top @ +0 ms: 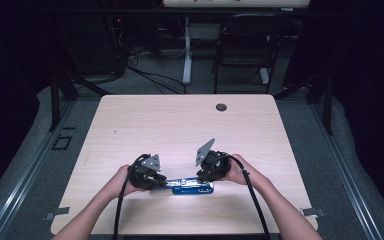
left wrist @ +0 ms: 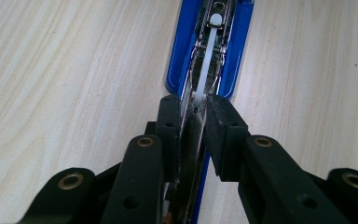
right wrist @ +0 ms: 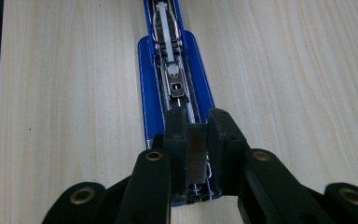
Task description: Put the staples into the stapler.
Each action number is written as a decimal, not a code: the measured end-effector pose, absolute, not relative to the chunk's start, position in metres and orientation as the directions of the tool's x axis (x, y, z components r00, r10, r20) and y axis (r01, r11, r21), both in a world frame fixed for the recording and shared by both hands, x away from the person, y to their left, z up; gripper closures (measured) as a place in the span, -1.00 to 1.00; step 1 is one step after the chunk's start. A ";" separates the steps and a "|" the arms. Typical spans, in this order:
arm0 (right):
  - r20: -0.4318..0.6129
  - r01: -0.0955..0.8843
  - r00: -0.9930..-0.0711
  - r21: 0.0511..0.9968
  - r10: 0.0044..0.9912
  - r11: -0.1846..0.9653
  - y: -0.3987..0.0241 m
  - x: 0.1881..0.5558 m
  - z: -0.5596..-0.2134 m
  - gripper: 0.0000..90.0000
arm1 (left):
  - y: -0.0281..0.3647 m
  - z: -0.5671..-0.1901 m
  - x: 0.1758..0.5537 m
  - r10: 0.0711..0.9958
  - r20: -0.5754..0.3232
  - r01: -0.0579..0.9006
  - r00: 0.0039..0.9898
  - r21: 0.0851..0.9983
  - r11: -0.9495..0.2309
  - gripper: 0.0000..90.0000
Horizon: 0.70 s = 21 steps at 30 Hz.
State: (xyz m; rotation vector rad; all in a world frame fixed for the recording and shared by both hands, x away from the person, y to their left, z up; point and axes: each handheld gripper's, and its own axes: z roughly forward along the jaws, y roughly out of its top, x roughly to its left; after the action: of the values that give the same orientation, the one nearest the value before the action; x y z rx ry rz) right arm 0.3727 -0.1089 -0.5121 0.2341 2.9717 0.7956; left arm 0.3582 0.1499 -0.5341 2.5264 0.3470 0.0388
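Observation:
A blue stapler [top: 192, 187] lies opened out flat near the table's front edge, its metal channel and white pusher facing up. My left gripper [top: 162, 184] comes in from its left end. In the left gripper view the gripper [left wrist: 193, 107] is shut on the thin metal arm of the stapler [left wrist: 240, 51]. My right gripper [top: 206, 179] stands over the right end. In the right gripper view this gripper [right wrist: 196, 126] is shut on a ridged coppery-grey block that looks like a strip of staples [right wrist: 196, 156], right over the channel of the stapler [right wrist: 149, 88].
The light wooden table [top: 180, 125] has a round cable hole [top: 221, 107] near its far edge. A black chair [top: 245, 45] and floor cables lie beyond the table. Both forearms enter from the bottom edge.

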 end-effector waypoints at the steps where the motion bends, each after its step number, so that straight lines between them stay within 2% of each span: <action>1: -0.019 0.127 -0.987 0.499 0.158 0.857 -0.109 0.372 -0.512 0.75 | 0.150 -0.534 0.358 0.255 -0.049 0.239 0.966 0.555 -0.797 0.69; 11: -0.034 0.069 -0.995 0.442 0.094 0.894 -0.098 0.373 -0.518 0.75 | 0.146 -0.534 0.357 0.256 -0.034 0.232 0.966 0.554 -0.800 0.69; 21: -0.002 0.060 -0.998 0.444 0.068 0.894 -0.101 0.378 -0.522 0.73 | 0.147 -0.534 0.358 0.251 -0.043 0.232 0.967 0.554 -0.800 0.69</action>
State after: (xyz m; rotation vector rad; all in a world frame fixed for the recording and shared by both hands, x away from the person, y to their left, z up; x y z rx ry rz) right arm 0.3782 -0.1013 -0.5215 0.1025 3.0401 0.7111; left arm 0.3580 0.1474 -0.5336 2.5307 0.3395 0.0431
